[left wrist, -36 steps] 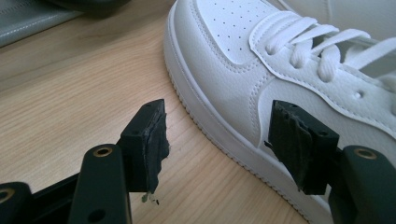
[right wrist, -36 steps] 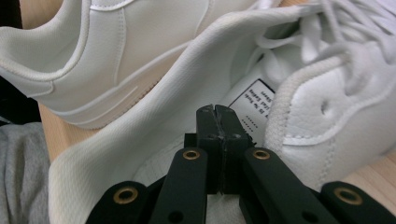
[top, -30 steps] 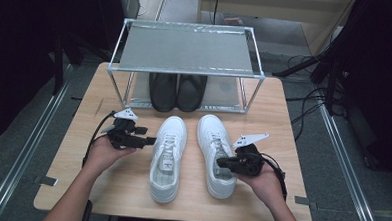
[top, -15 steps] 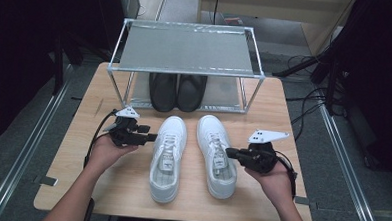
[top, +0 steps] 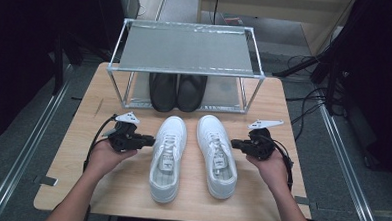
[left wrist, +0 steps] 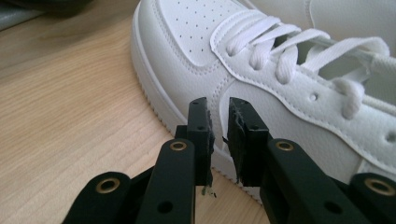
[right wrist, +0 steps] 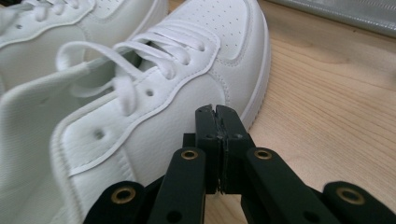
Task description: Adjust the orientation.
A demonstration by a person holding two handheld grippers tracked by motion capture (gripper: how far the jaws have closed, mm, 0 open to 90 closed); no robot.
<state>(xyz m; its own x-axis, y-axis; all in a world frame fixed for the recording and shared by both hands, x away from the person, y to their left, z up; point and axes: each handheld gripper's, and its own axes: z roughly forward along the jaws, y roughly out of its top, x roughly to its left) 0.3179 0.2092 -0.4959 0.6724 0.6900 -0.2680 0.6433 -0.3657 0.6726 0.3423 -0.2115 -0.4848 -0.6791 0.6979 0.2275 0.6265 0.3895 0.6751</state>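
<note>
Side by side, the left white shoe point(top: 167, 157) and the right white shoe point(top: 217, 154) lay in the middle of the wooden table point(top: 304, 115), long axes running from the near edge toward the far one, toes pointing away at the metal rack point(top: 186, 50), heels spreading slightly apart. The left gripper point(top: 150, 139) sat just at the outer side of the left shoe; its jaws had just been closing and stood with a narrow gap, nothing between them. The right gripper point(top: 234, 143) pointed at the outer side of the right shoe, near it, jaws pressed fully together and empty.

From above, a pair of black shoes point(top: 178, 91) stood under the rack's shelf, toes toward the person, just beyond the white pair. The left gripper view brought out the left shoe's laces point(left wrist: 275, 44), perforated toe and rubber sole edge just past the fingertips point(left wrist: 201, 122). The right gripper view showed the right shoe's open collar and eyelets, with the tabletop bare to its side.
</note>
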